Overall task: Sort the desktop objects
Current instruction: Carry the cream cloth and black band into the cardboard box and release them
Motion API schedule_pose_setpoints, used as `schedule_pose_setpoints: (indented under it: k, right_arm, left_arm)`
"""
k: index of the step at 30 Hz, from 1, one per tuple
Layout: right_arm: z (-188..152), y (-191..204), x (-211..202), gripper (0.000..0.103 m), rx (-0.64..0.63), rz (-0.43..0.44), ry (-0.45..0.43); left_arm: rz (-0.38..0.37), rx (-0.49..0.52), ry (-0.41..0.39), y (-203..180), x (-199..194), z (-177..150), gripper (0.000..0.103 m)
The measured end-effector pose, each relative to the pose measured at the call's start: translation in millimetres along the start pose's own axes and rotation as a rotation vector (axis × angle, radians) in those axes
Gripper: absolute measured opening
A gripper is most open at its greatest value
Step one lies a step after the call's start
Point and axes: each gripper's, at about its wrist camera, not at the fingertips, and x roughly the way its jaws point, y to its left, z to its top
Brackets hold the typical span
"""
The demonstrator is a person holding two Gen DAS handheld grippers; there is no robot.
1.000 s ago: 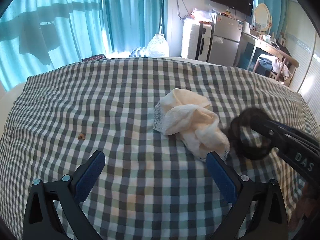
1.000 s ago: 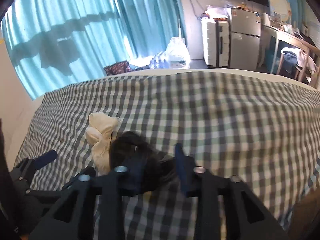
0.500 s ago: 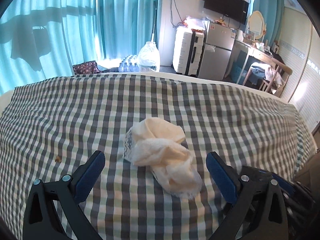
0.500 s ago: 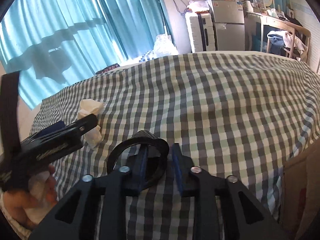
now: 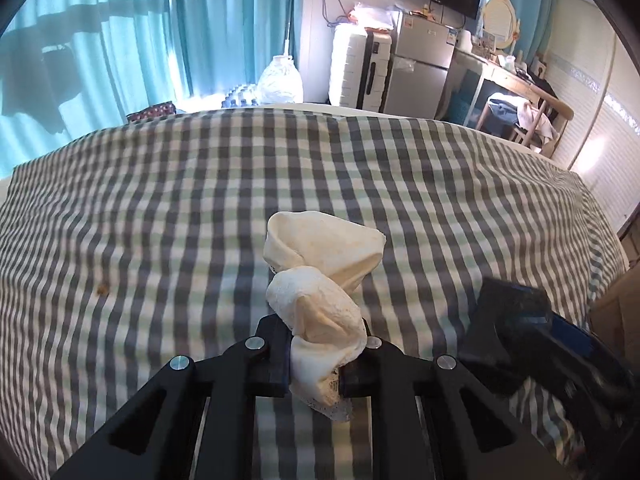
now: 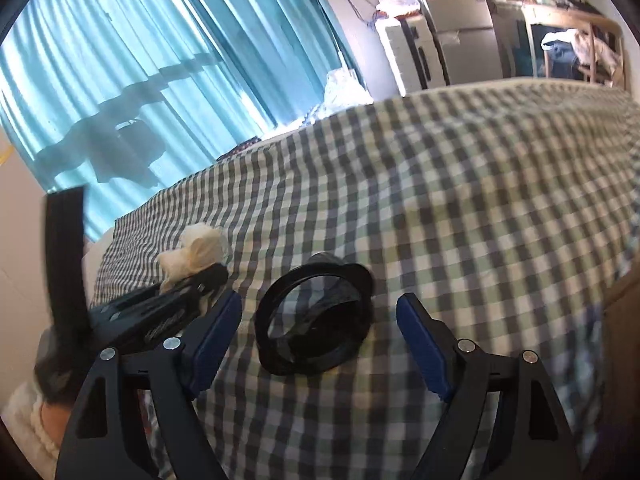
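Cream, crumpled cotton cloth (image 5: 320,312) sits pinched between the black fingers of the left tool (image 5: 316,364), whose jaws are closing on its near end; the rest of the cloth rises toward twelve o'clock over the grey, green and white checked cover (image 5: 160,220) of the worktop. In the right wrist view the same cloth (image 6: 196,252) shows at ten o'clock, with the left tool (image 6: 208,280) clamped on it.

The right tool (image 6: 320,332) has its blue-padded jaws opening, spread wide and touching nothing. A black round ring-shaped object (image 6: 316,316) lies on the cover between them, just toward twelve o'clock, clear of both pads. In the left wrist view the right tool (image 5: 516,320) is a blurred dark shape at four o'clock. No writing can be read.
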Motion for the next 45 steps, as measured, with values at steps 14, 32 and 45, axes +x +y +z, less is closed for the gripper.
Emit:
schedule_pose_setpoints:
  k: [14,32,45]
  right_arm:
    - [-12,24,3,0.060,0.034,-0.064,0.059]
    - [-19,117,-182,0.060,-0.139,-0.068,-0.127]
    - [-17,119,-335,0.058,-0.268,-0.202,-0.294]
  left_arm:
    - [0.012,-0.057,0.051,18,-40,-57,0.015]
    - [-0.026,-0.017,-0.155,7,-234,-44,0.015]
    - [-0.173,0.105,-0.300,-87,-353,-34,0.015]
